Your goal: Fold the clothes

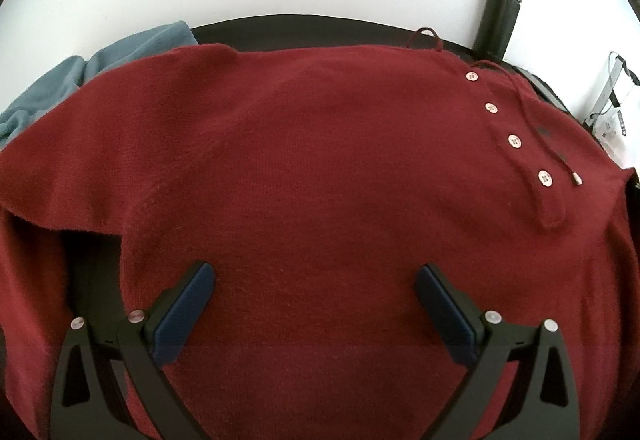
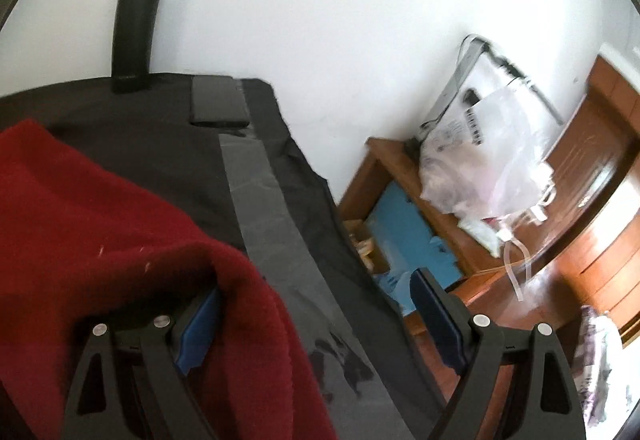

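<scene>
A dark red knitted sweater (image 1: pixel 320 160) lies spread over the black-covered table (image 2: pixel 160 144), its button placket (image 1: pixel 514 141) and drawstring at the right. My left gripper (image 1: pixel 315 270) hovers over the sweater's middle, open, with only flat cloth beneath the blue pads. In the right wrist view a folded edge of the sweater (image 2: pixel 100 208) drapes over the left finger (image 2: pixel 196 332) of my right gripper (image 2: pixel 318 284). That gripper stands wide open at the table's right side, and its right finger (image 2: pixel 436 316) is clear of the cloth, out past the table edge.
A blue-grey garment (image 1: pixel 60 88) lies at the table's back left. A black flask (image 2: pixel 136 28) and a dark phone (image 2: pixel 218 100) sit at the back by the white wall. A grey tape strip (image 2: pixel 260 200) runs along the edge. A wooden cabinet (image 2: pixel 600 240) with a plastic bag (image 2: pixel 492 160) stands on the right.
</scene>
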Tool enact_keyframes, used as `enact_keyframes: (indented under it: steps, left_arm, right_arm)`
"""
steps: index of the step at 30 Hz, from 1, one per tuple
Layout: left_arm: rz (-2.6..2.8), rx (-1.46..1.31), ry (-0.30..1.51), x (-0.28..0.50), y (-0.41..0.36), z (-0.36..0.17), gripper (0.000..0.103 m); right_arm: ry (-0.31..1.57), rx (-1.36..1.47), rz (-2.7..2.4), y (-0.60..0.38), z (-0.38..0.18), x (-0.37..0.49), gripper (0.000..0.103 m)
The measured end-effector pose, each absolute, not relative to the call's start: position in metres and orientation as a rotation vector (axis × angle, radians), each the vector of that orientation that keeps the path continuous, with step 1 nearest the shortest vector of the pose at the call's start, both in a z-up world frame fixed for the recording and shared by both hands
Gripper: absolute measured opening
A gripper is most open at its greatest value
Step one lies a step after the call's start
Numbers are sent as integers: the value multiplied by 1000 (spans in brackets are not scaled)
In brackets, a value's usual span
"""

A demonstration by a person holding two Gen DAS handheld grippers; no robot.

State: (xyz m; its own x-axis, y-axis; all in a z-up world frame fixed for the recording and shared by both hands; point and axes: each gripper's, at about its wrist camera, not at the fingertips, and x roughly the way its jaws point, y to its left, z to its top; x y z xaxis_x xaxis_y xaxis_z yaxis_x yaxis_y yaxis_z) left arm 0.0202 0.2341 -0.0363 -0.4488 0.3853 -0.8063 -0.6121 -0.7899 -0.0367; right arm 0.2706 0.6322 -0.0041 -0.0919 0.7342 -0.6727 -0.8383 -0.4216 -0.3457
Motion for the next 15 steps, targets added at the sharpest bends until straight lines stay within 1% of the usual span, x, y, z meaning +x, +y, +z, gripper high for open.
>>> enact_keyframes:
  steps: [1,4,6,8,11,13,15]
  left_arm:
    - [2234,-1150,360,19,237,-37,102]
    - [2198,-1130,392,13,239,-37,102]
    - [2178,-1118,414,7,238,-37,102]
    - [2164,-1108,427,-1,238,-37,102]
    - [2153,-1100,435,-17,237,-37,102]
    - [2150,-1097,438,-29,235,-37,103]
    - [2146,-1096,437,-34,233,-37,103]
  right_arm:
    - [135,-1005,1759,634,-7,266,89]
    - [-35,-1067,1716,621,-13,253,89]
    - [-115,-1094,1697,606,-12,252,89]
    - [-84,-1092,1728,592,-5,260,89]
    - [34,-1044,1834,562,11,281,89]
    - [129,-992,1986,530,24,294,90]
    - [177,-957,2135,495,35,299,90]
